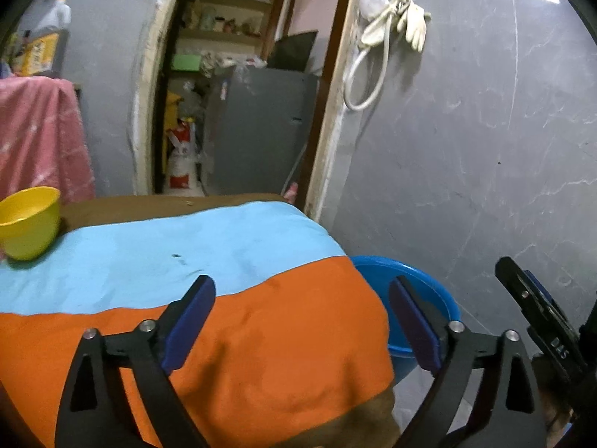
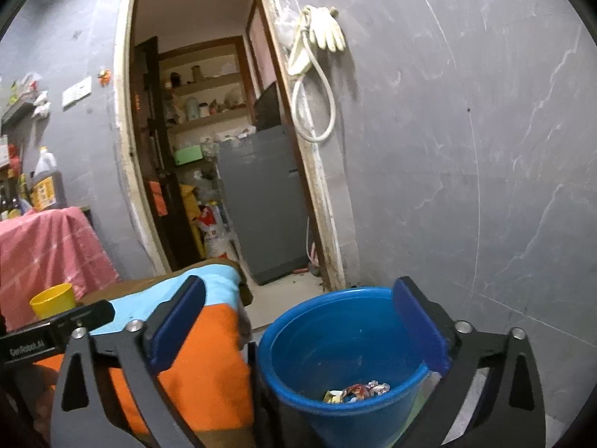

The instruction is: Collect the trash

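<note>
A blue bucket (image 2: 347, 339) stands on the floor beside the table, with crumpled wrappers (image 2: 358, 390) at its bottom. My right gripper (image 2: 298, 313) is open and empty, held above the bucket's rim. My left gripper (image 1: 302, 313) is open and empty above the orange part of the tablecloth (image 1: 261, 354). The bucket's rim (image 1: 421, 283) shows past the table's right edge in the left wrist view. The right gripper's body (image 1: 541, 328) shows at the far right there. The left gripper's body (image 2: 56, 332) shows at the left of the right wrist view.
A yellow bowl (image 1: 28, 224) sits at the table's far left on the blue cloth stripe (image 1: 186, 246). A pink cloth (image 1: 37, 138) covers something behind it. An open doorway (image 1: 238, 86) leads to a storeroom with a grey cabinet. Gloves (image 1: 410, 22) hang on the grey wall.
</note>
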